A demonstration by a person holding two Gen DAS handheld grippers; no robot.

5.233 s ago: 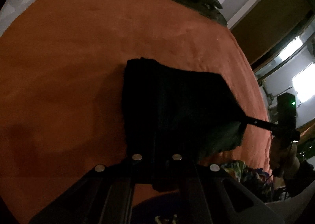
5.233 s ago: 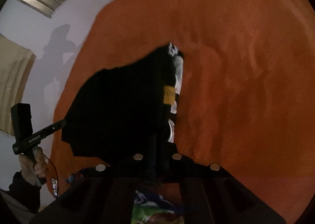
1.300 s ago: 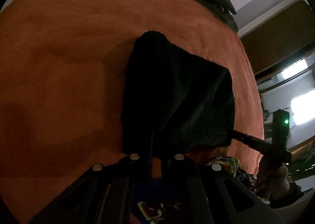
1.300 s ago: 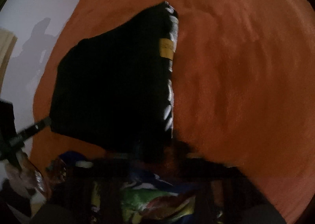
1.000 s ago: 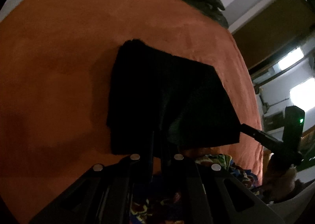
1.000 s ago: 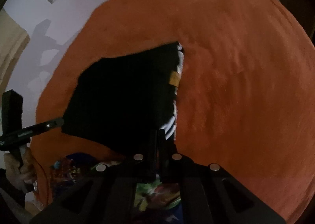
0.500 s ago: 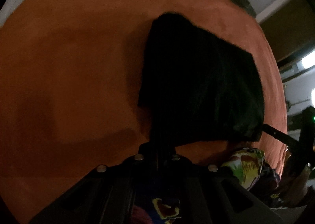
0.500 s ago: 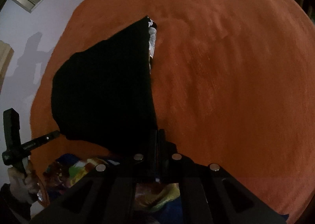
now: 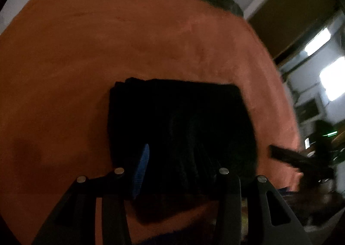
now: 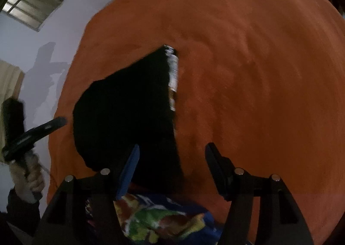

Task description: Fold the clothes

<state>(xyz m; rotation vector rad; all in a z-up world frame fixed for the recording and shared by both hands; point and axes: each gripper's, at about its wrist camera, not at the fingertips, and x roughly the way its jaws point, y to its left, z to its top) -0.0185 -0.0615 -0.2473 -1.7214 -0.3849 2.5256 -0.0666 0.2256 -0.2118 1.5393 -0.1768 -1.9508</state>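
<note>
Right gripper (image 10: 172, 154) open over black garment (image 10: 125, 111)

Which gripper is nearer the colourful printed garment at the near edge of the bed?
Right. The right gripper hangs open just above the colourful garment; the left gripper is over the black garment.

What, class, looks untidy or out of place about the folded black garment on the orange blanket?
The black garment lies folded flat on the orange blanket, but a white patterned strip peeks out along its right edge, so the layers are not quite aligned. Both grippers' jaws stand open, released. Nothing else stands out.
</note>
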